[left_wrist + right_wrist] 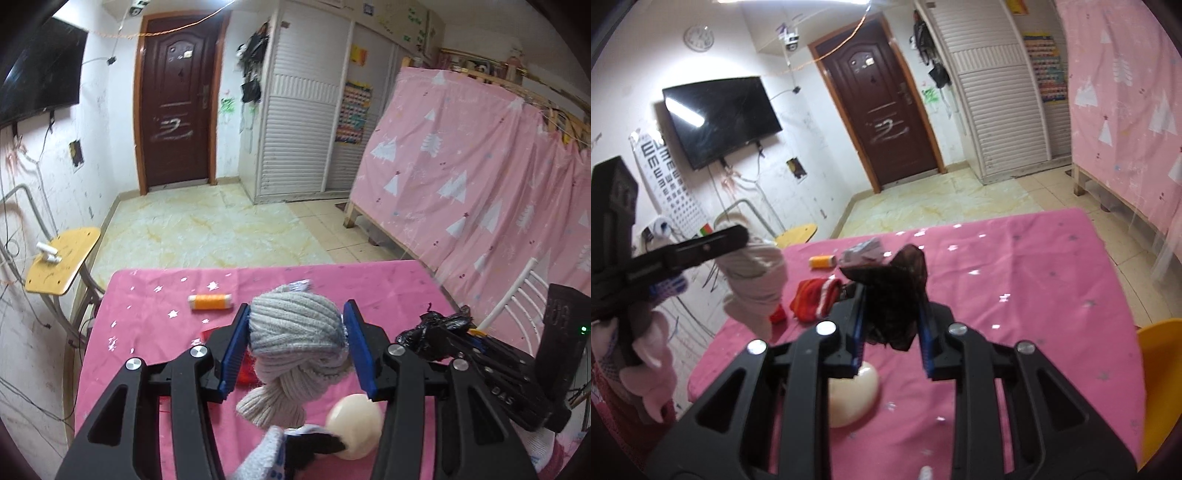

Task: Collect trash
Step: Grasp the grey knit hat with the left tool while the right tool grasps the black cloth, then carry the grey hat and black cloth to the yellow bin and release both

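My left gripper (295, 306) is shut on a rolled grey knitted sock (291, 332), held above the pink-clothed table (147, 332); its loose end hangs down between the fingers. In the right wrist view the same sock (757, 280) hangs from the left gripper (713, 258) at the left. My right gripper (892, 295) is shut on a crumpled black plastic bag (897, 291), also lifted over the table (1034, 295). From the left wrist view the right gripper (439, 338) holds that bag (439, 328) at the right. A crumpled grey wrapper (862, 253) lies near the table's far edge.
On the table lie an orange thread spool (209, 302), a red cloth (812, 299) and a cream egg-shaped object (849, 395). A small yellow-topped stand (62, 258) is left of the table, a yellow chair (1160, 387) right. Pink-draped bed frame (480, 166) at right.
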{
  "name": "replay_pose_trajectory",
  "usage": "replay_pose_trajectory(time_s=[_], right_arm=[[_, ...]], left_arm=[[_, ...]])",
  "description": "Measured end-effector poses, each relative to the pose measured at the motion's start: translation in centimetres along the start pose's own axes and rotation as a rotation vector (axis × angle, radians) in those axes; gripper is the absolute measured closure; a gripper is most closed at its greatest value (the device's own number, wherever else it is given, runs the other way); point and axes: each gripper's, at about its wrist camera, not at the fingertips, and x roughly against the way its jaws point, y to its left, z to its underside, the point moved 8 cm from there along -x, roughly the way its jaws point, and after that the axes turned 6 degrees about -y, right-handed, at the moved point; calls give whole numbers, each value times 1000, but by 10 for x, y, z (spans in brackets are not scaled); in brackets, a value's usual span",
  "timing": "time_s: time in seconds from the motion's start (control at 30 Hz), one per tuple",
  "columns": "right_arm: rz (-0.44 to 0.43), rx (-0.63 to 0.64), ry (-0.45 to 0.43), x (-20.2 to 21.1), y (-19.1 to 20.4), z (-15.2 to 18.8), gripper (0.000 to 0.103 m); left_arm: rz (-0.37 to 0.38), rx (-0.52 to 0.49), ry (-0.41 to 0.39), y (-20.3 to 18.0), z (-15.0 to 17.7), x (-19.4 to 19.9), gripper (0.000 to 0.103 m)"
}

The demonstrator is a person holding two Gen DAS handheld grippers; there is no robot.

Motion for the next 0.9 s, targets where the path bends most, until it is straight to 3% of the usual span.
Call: replay_pose_trajectory(time_s=[0.47, 0.9], right_arm=[[79, -135, -111, 64, -91, -2, 80], [260, -244, -250, 145, -192, -2, 80]], left_arm=[[61, -142, -4, -111, -5, -3, 60], [237, -214, 32, -240, 4, -26, 60]])
